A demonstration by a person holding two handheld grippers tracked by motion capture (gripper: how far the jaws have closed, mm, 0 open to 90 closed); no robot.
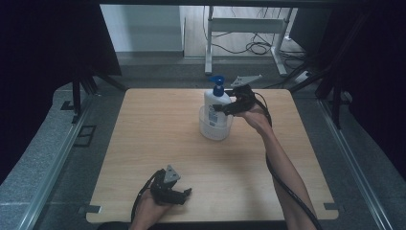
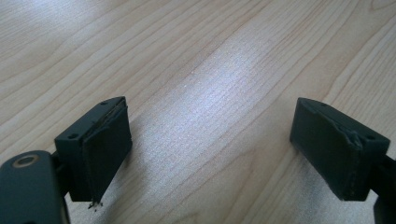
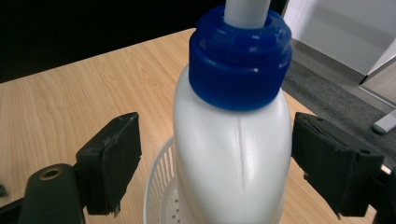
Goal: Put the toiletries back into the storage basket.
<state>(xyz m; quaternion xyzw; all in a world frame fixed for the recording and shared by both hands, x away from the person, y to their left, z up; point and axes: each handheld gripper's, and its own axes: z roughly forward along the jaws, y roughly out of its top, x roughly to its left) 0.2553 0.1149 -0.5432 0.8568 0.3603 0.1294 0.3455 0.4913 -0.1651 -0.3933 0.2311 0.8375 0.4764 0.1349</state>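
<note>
Now right claw (image 3: 215, 158) gapes around pump bottle (image 3: 233, 149), pads clear; bottle stands in white basket (image 1: 215, 129) near bench (image 1: 158, 143) far edge; left claw (image 2: 210, 149) wide, empty.

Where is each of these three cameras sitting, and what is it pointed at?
High view: above the near table edge, looking forward and down; both forearms, left gripper and right gripper show.
Left gripper view: rides that gripper, facing bare wooden table; open jaws show.
Right gripper view: rides that gripper, facing the pump bottle in a white basket; jaws open.
Shared: high and right gripper views both show bottle and basket.
</note>
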